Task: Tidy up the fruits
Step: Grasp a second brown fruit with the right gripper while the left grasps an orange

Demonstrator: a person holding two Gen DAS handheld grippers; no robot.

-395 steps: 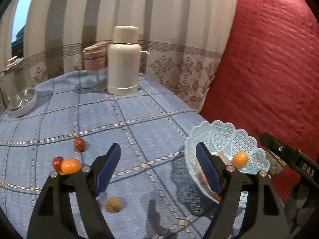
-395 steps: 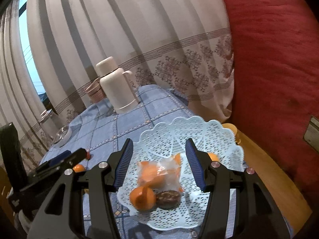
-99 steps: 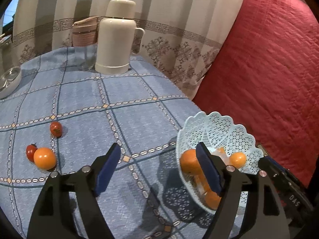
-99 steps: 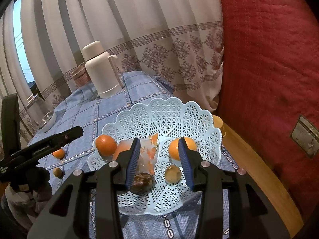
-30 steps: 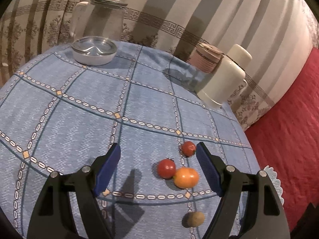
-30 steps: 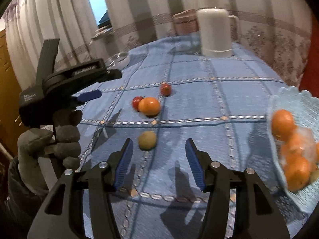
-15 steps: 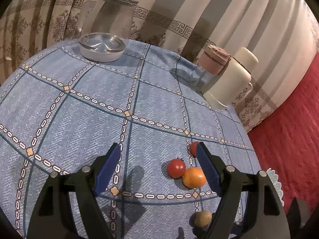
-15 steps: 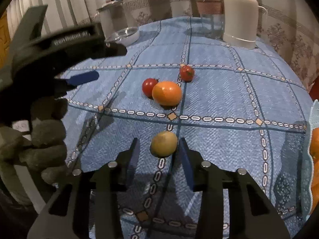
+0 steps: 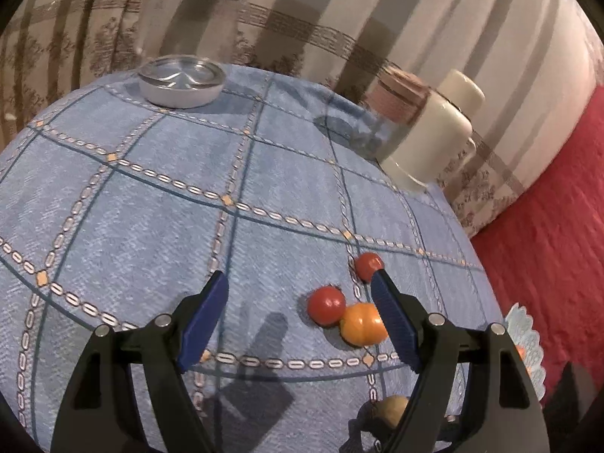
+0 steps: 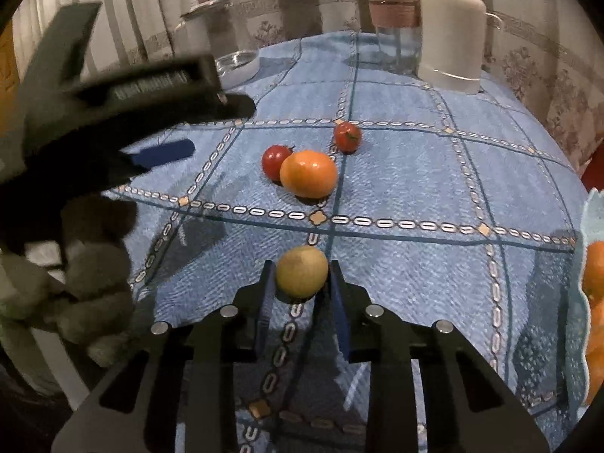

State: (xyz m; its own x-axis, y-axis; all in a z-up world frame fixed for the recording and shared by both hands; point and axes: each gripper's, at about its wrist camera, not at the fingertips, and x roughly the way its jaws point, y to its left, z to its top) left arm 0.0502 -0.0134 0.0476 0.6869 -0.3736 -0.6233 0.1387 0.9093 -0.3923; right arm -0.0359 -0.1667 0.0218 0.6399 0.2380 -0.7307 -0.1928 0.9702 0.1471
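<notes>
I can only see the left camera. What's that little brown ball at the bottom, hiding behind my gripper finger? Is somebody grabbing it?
Observer: Yes. The right gripper is shut on that yellow-brown fruit, with one pad on each side.
Operator: What's in the lacy basket? I only see its edge.
Observer: The right wrist view shows oranges inside the basket.
Operator: Does the far tomato have a stem?
Observer: Yes, the far tomato has a small green stem on top.
</notes>
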